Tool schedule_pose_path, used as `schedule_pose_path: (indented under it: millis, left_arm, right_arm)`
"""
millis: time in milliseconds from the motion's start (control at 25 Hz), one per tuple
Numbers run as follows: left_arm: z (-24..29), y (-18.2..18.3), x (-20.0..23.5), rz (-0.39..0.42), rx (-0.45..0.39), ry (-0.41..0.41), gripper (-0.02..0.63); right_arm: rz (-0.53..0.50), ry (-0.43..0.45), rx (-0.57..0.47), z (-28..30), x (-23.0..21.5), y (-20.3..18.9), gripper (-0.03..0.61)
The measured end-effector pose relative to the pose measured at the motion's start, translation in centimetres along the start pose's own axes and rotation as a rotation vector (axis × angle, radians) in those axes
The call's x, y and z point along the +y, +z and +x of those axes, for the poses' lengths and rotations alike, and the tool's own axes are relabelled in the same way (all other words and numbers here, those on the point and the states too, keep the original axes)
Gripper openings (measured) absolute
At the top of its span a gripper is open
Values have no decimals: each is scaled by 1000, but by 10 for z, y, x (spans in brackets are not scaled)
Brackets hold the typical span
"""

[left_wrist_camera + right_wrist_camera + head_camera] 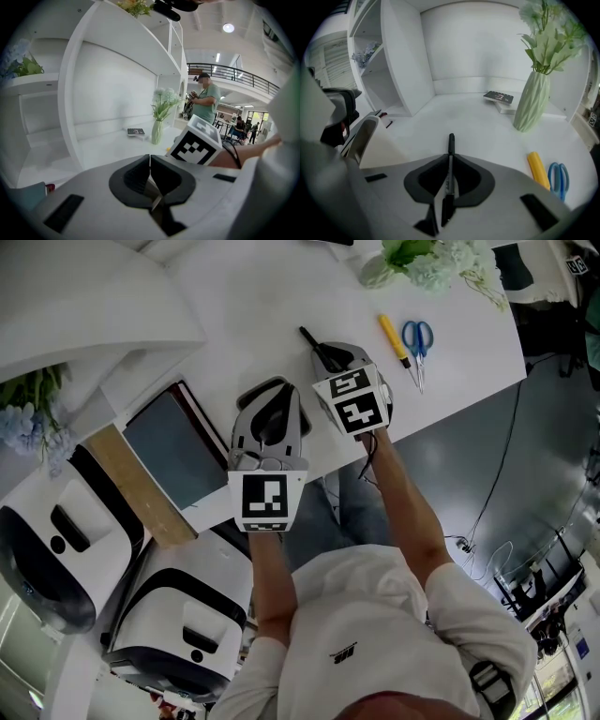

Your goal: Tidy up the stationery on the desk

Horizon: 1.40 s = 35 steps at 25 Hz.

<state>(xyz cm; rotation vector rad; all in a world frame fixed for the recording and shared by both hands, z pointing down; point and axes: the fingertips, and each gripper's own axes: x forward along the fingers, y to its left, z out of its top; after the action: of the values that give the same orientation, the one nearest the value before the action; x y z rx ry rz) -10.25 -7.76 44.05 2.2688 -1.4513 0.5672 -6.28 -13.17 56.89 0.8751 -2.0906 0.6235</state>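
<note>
Right gripper view puts the black pen (451, 143) squarely between the jaws of the right gripper (450, 158). The jaws are clamped on its barrel, its front end sticks out past their tips and its rear end runs back into the throat. From the head view we read the same grip, with the pen pointing away from the person over the white tabletop (478, 122). We cannot tell whether the pen has left the surface.

We judge the step in hand to be the pick-up of the pen, the first of the loose stationery. The grip looks centred and in line with the jaws, so we expect the pen to ride straight, not swing.

Ahead of the jaws and off to their right lie a yellow marker-like stick (537, 169) and blue scissors (558, 177), just beside each other and untouched. Further ahead on that side stands a ribbed green vase (533, 105) with flowers.

The left gripper (150, 160) has its jaws together with nothing between them. It waits near the tabletop's front edge, beside the right one.

The next move, as we see it, calls for a clean lift, then a carry to wherever the stationery belongs. We see no pen holder in these views, so the destination is unsettled. The path should keep clear of the vase, which could tip if knocked.
</note>
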Motion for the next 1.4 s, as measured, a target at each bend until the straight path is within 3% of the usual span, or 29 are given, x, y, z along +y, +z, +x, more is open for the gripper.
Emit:
schedule_pose_path:
  millis: [640, 1400]
  left_arm:
    - [-13, 4, 4, -8, -24, 7, 0]
    - [-47, 6, 29, -46, -55, 84, 0]
  right_arm:
    - [18, 10, -70, -19, 10, 10, 29]
    - [-43, 129, -422, -82, 62, 69, 29]
